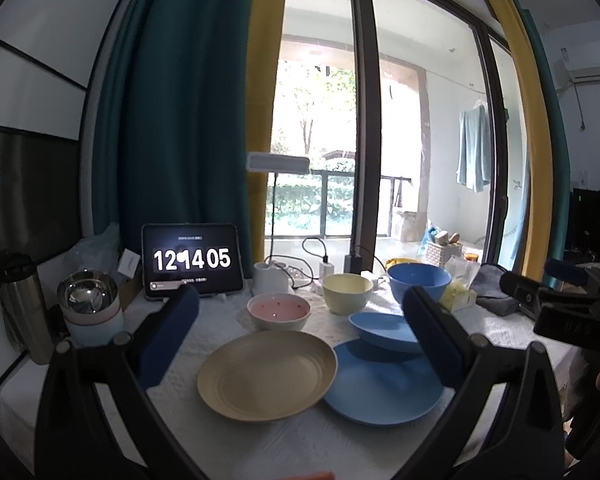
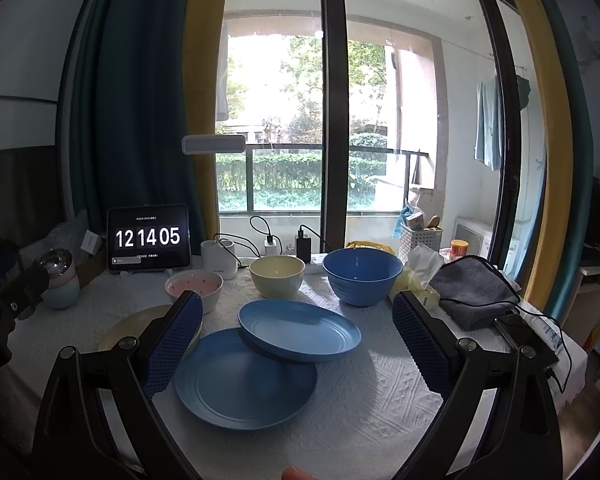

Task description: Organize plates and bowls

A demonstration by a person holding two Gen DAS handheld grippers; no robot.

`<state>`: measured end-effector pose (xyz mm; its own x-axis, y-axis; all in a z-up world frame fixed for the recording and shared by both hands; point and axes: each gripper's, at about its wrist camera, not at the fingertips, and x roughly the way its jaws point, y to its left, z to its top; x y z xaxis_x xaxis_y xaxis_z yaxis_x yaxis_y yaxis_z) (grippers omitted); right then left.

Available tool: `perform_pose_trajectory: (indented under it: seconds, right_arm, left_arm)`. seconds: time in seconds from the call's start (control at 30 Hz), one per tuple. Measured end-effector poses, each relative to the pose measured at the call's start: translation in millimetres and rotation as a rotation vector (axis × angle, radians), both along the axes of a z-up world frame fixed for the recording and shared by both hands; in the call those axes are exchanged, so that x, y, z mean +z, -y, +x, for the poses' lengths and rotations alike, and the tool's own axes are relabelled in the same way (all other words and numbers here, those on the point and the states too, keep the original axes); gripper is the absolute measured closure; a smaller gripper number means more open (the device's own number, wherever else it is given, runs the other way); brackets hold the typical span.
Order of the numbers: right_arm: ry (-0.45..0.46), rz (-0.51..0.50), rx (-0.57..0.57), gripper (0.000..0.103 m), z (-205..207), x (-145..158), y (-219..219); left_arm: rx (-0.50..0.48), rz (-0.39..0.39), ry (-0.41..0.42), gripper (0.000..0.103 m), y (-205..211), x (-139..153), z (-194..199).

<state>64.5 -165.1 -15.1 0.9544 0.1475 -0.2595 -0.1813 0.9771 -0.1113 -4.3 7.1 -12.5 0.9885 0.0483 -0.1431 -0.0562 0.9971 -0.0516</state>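
Plates lie unsorted on the bench, a small blue plate (image 2: pixel 300 330) tilted on the big blue plate (image 2: pixel 244 380) beside the cream plate (image 1: pixel 266 374), bowls behind; both grippers, left (image 1: pixel 300 336) and right (image 2: pixel 296 340), hover wide and empty, so stacking likely starts next with an edge grasp.

Beyond my tongs a tablet (image 2: pixel 148 238) shows 12 14 05; a grey cloth (image 2: pixel 474 290) lies off to their right.

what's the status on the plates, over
Both hand-held grippers open, empty: left, right. Small blue plate tilted on large blue plate; cream plate beside. Nothing blocking.
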Motion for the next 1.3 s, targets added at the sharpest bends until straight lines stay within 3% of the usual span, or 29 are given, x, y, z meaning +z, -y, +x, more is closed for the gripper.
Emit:
perform_pose_trajectory:
  seconds: [1.3]
  right_arm:
    - [-0.266, 0.098, -0.115, 0.005, 153, -65, 75]
  left_arm:
    - [-0.069, 0.021, -0.398, 0.0, 75, -51, 194]
